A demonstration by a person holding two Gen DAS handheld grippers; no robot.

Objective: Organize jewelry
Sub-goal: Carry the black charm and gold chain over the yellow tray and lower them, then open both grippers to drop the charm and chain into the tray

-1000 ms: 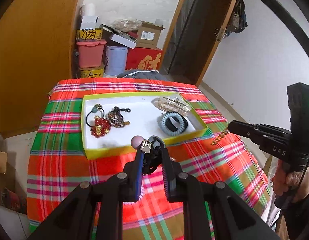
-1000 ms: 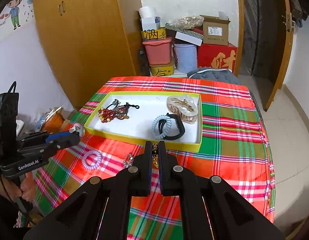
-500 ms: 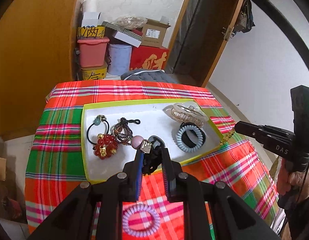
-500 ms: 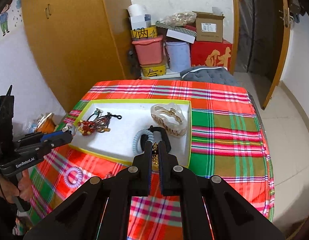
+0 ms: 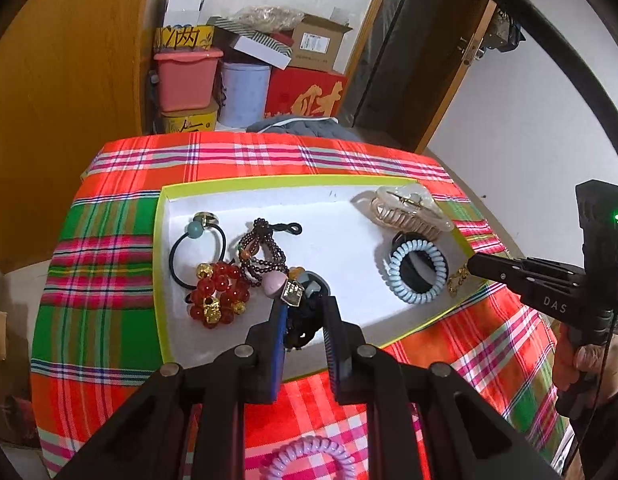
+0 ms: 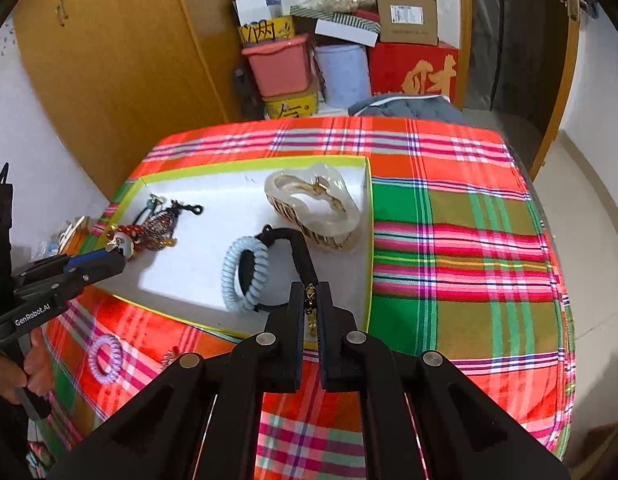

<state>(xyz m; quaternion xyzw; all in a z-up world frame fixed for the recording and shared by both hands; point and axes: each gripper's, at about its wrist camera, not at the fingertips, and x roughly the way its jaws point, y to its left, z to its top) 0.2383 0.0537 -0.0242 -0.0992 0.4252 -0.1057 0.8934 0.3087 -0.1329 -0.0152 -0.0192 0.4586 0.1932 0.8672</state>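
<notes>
Left gripper [image 5: 303, 312] clamped on a dark hair tie [image 5: 305, 320] with charms, over the tray's [image 5: 161, 264] near half; right gripper [image 6: 310, 304] pinched on a gold chain [image 6: 310, 312] at the tray's near rim — best to lower each onto bare white floor, clear of the blue coil [image 5: 417, 272], before letting go. Versus a second ago both have moved from above the bench [image 6: 449, 240] cloth to above the tray — purple coil [image 5: 309, 460] stays outside.
</notes>
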